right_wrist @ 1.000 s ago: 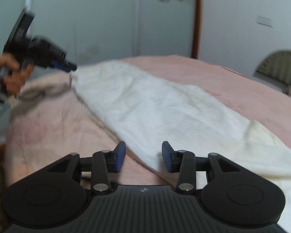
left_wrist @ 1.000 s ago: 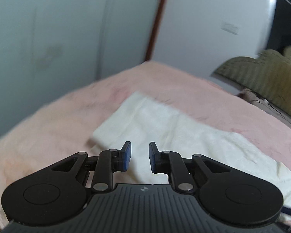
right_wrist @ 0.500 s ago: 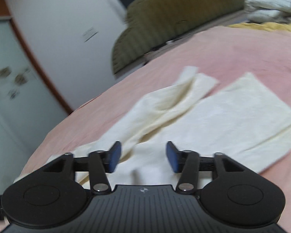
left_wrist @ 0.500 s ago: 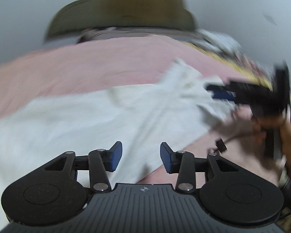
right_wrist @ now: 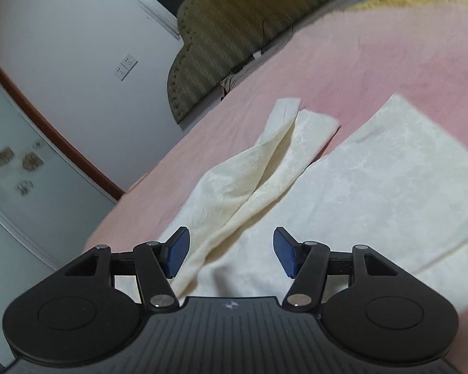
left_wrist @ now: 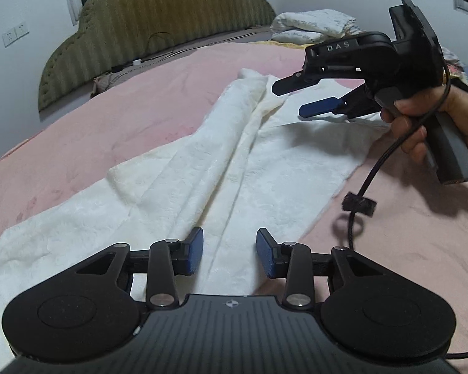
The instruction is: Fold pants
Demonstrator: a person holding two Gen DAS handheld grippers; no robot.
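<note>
White pants [left_wrist: 221, 168] lie spread on a pink bed cover [left_wrist: 115, 118], both legs running away from me; the left leg is rumpled and partly folded over. My left gripper [left_wrist: 229, 257] is open and empty, just above the near end of the pants. My right gripper [left_wrist: 296, 101] shows in the left wrist view, held in a hand, open and empty above the far right leg. In the right wrist view the right gripper [right_wrist: 231, 255] hovers open over the pants [right_wrist: 374, 187].
An olive padded headboard [left_wrist: 159, 28] stands at the far end of the bed. Folded white bedding [left_wrist: 312, 25] lies at the far right. A black cable [left_wrist: 374, 174] hangs from the right gripper. A wall with sockets [right_wrist: 126, 66] and a glass door [right_wrist: 18, 171] stand to the left.
Both grippers have swung round from the door side to face the headboard. The left gripper has opened wider. The right gripper now hovers over the right leg.
</note>
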